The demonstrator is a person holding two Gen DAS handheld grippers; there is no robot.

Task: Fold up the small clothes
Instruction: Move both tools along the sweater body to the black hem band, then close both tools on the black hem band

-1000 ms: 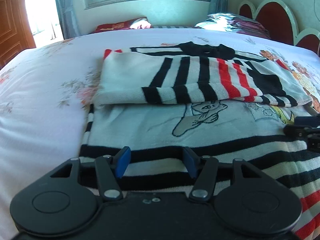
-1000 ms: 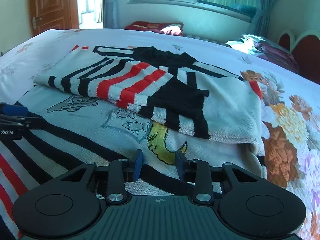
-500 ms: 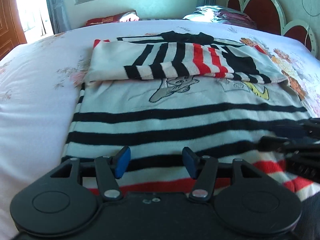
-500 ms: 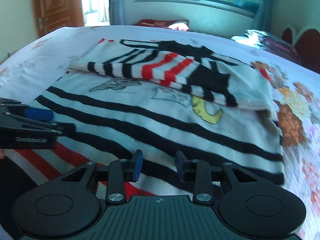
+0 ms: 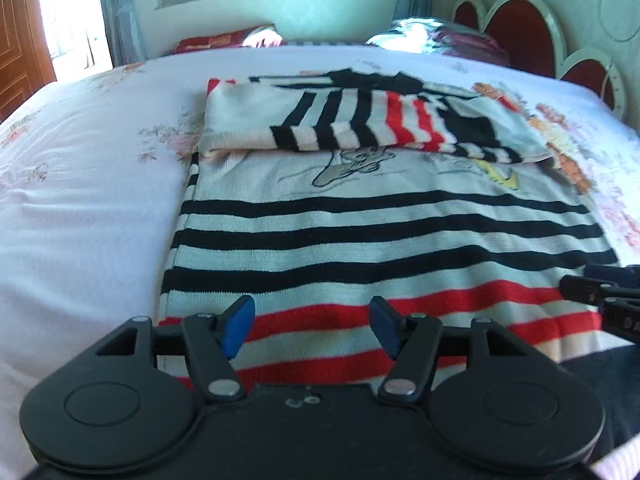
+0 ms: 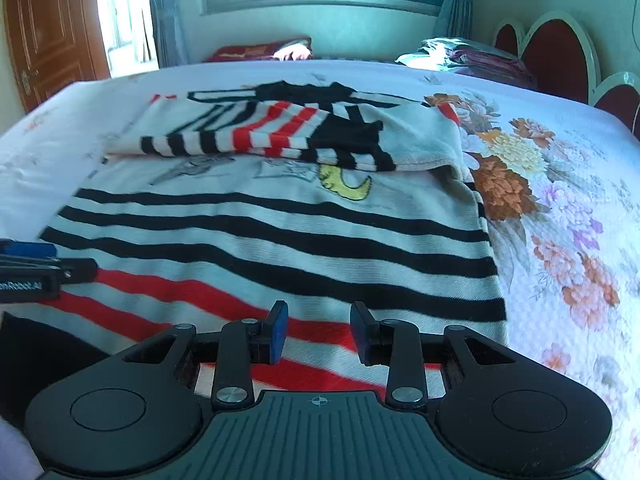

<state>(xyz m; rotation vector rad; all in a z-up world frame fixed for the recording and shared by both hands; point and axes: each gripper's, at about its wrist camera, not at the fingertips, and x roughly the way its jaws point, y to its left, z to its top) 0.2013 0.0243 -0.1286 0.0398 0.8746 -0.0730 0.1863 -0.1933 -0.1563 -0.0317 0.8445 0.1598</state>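
Observation:
A small white sweater (image 5: 360, 240) with black and red stripes and cartoon prints lies flat on the bed, its sleeves (image 5: 380, 128) folded across the far part. It also shows in the right wrist view (image 6: 280, 236). My left gripper (image 5: 312, 328) is open and empty, hovering over the sweater's near red-striped hem at its left side. My right gripper (image 6: 318, 330) is open and empty over the hem's right side. Each gripper shows at the edge of the other's view, the right one (image 5: 600, 296) and the left one (image 6: 36, 268).
The bed has a white floral sheet (image 5: 80, 184), with larger flower prints to the right (image 6: 560, 200). Pillows and folded bedding (image 5: 440, 36) lie by the red headboard (image 5: 520, 24). A window and a wooden door (image 6: 48, 32) are behind.
Both grippers have pulled back from the sweater's middle toward its near hem, so the lower black and red stripes now show. Both stay open and empty.

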